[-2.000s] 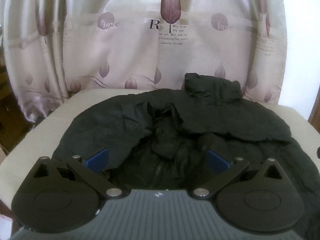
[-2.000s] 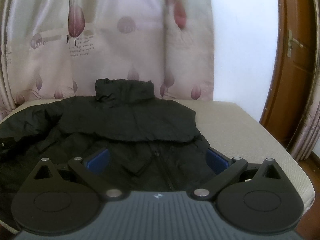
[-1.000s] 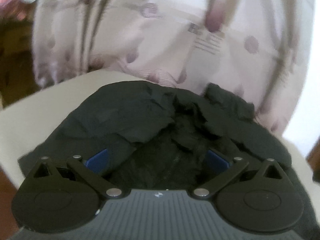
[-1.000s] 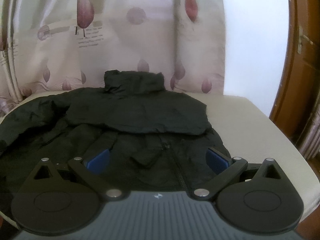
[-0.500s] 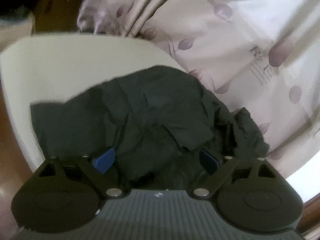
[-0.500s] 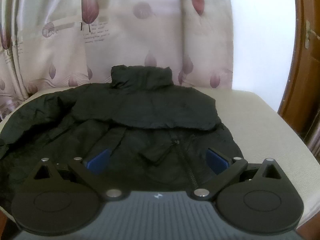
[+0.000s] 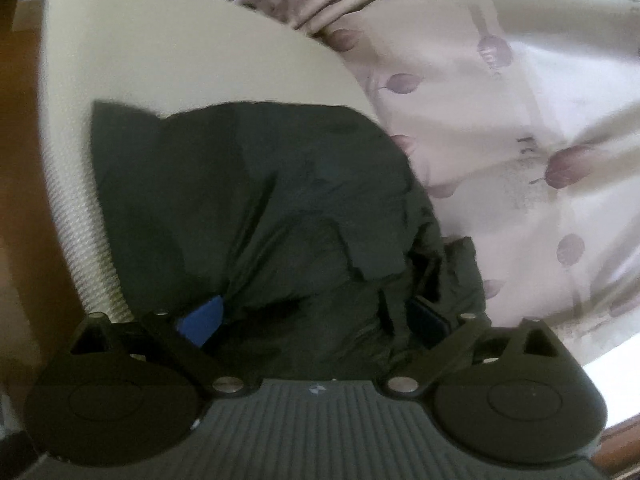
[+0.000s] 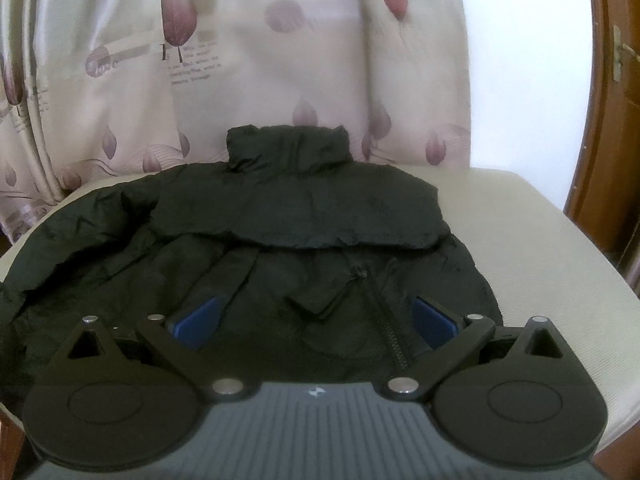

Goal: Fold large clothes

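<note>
Nearest me, my right gripper point(image 8: 316, 322) hangs low over the front of the jacket point(image 8: 280, 248), jaws spread wide with nothing between the blue pads point(image 8: 198, 322). My left gripper point(image 7: 316, 320) is rolled to one side over the garment's left part, jaws likewise spread; dark cloth bunches up between its pads, but I judge it is not pinched, since the gap is as wide as on the right.

The jacket lies front-up on a cream cushioned surface point(image 8: 532, 248) — I would not call it a counter; it looks like a padded seat or bed. The zipper point(image 8: 384, 320) runs toward me just inside the right pad, with a small flap point(image 8: 316, 304) beside it. Beyond that, a fold of cloth lies straight across the chest, and farther still the collar point(image 8: 286, 150) stands against the curtain point(image 8: 280, 60). The left sleeve point(image 7: 208, 184) is rumpled toward the cushion's edge.

The shell looks thin, crinkly and probably slick — light to lift, with no stiffness of its own, so it will likely slump and slide out of a shallow bite. I would take hold deep on a seam or the hem, or at the sleeve's cuff, where the layers are thicker, and move slowly so trapped air does not billow the fold open.
</note>
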### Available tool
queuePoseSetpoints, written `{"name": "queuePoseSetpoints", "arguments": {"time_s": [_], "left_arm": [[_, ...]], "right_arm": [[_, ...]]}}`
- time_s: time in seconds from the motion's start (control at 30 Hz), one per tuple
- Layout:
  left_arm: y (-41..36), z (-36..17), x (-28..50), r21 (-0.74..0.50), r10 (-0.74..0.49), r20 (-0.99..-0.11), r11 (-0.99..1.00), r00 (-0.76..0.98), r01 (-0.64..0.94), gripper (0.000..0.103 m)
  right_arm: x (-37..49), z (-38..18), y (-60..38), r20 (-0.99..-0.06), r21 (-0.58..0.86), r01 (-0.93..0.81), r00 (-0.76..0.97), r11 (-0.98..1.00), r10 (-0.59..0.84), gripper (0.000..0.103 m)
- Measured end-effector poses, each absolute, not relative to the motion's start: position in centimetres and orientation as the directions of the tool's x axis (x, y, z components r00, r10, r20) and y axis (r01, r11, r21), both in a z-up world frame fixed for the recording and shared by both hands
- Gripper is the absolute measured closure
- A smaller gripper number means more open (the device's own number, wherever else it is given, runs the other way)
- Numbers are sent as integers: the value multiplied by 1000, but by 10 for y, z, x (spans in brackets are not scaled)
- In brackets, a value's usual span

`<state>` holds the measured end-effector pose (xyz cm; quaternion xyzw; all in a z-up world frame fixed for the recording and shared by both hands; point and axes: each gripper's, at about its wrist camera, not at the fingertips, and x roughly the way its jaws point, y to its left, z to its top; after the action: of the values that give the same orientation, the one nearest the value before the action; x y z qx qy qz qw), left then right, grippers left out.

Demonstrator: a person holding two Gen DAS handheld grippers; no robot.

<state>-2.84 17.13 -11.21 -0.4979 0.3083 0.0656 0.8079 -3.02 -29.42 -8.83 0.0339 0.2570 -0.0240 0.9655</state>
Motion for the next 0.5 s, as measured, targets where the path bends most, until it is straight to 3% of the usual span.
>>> {"name": "queuePoseSetpoints", "arguments": {"time_s": [0.13, 0.23, 0.33, 0.4, 0.5], "left_arm": [[182, -121, -26, -777, -205, -573, 443, 793, -447, 7], [189, -117, -21, -757, -141, -580, 458, 803, -466, 8], [201, -119, -7, -728, -83, -592, 481, 802, -488, 20], [209, -120, 1, -720, -71, -599, 485, 798, -497, 38], [225, -123, 10, -702, -36, -599, 504, 800, -503, 54]], "right_arm": [[-30, -88, -295, -497, 55, 63, 868, 997, -27, 0], [-29, -89, -297, -501, 61, 64, 865, 996, -25, 0], [-30, -88, -299, -505, 72, 58, 863, 996, -14, 0], [-30, -88, -299, -506, 76, 55, 862, 996, -9, 0], [-29, -88, -301, -508, 76, 58, 861, 995, -12, 0]]}}
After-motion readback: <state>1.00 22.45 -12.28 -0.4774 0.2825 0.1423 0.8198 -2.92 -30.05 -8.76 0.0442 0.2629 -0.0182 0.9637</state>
